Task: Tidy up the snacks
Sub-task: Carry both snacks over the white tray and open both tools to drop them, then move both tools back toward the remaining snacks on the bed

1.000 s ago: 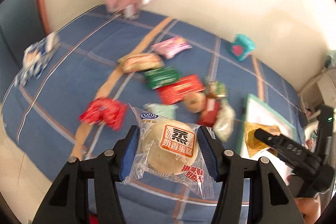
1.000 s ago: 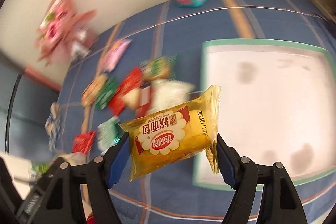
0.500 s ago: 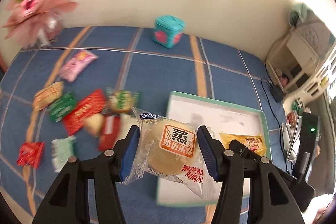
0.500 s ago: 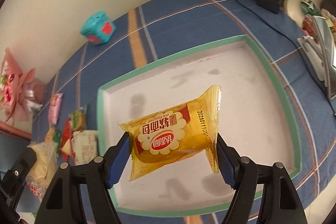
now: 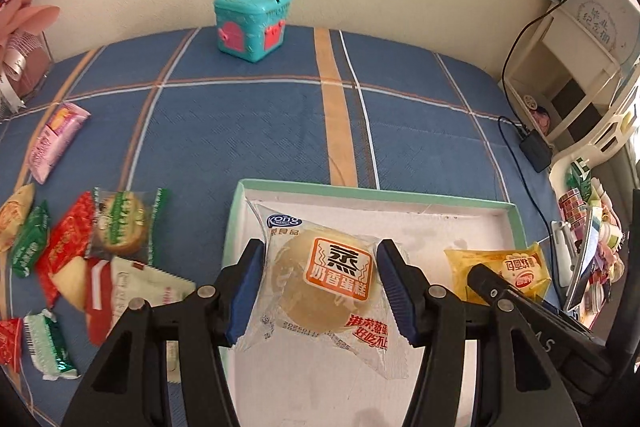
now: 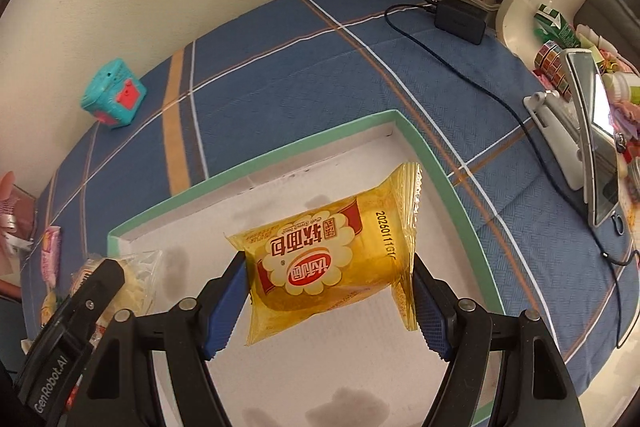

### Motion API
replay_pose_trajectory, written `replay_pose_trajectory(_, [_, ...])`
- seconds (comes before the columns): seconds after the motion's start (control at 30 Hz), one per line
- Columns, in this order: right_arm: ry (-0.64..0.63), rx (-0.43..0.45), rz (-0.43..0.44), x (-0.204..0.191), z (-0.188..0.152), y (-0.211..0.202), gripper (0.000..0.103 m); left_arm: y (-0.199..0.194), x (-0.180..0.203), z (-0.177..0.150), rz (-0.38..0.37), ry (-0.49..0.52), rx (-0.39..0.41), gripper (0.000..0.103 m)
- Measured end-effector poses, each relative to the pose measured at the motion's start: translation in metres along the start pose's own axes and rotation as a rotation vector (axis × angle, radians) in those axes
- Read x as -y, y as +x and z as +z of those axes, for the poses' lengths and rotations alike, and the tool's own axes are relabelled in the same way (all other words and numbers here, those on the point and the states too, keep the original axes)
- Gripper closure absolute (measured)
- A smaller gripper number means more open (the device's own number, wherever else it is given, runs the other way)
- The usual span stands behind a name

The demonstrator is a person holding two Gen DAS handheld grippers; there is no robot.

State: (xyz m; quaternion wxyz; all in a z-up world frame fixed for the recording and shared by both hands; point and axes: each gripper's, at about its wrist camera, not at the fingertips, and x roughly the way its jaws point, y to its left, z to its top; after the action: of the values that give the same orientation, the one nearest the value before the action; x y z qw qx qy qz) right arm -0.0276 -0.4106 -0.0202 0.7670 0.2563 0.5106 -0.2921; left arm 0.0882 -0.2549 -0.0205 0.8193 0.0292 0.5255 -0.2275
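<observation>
My left gripper [image 5: 320,291] is shut on a clear-wrapped round steamed cake [image 5: 326,281] and holds it above the left part of a white tray with a green rim [image 5: 372,193]. My right gripper [image 6: 330,303] is shut on a yellow bread packet [image 6: 328,255] and holds it above the same tray [image 6: 256,167], toward its right side. The yellow packet also shows in the left wrist view [image 5: 500,269]. Several loose snack packets [image 5: 80,243] lie on the blue cloth left of the tray.
A teal toy box [image 5: 252,23] stands at the back by the wall. A pink packet [image 5: 56,141] lies far left. A black adapter with cable [image 6: 460,15], a phone on a stand [image 6: 592,143] and a white shelf [image 5: 568,67] crowd the right side.
Both grippers have moved right and forward from over the snack pile to over the tray, each still holding its packet. The tray now fills the lower view.
</observation>
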Motion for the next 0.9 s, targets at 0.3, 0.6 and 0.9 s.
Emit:
replay_pose_trajectory(0.3, [-0.012,-0.040,-0.016,-0.001,0.002,0.010,0.023,-0.001,-0.002,-0.002,-0.003,-0.012,-0.041,0.041])
replay_pose_trajectory(0.6, [-0.062,-0.040,-0.027,-0.005,-0.005,-0.005,0.000,-0.033,-0.020,-0.001,0.066,-0.050,-0.014,0.019])
replay_pose_trajectory(0.9, [-0.099,-0.020,0.004,-0.014,-0.016,-0.025,0.000,-0.055,-0.043,-0.015,0.153,-0.043,0.075,0.002])
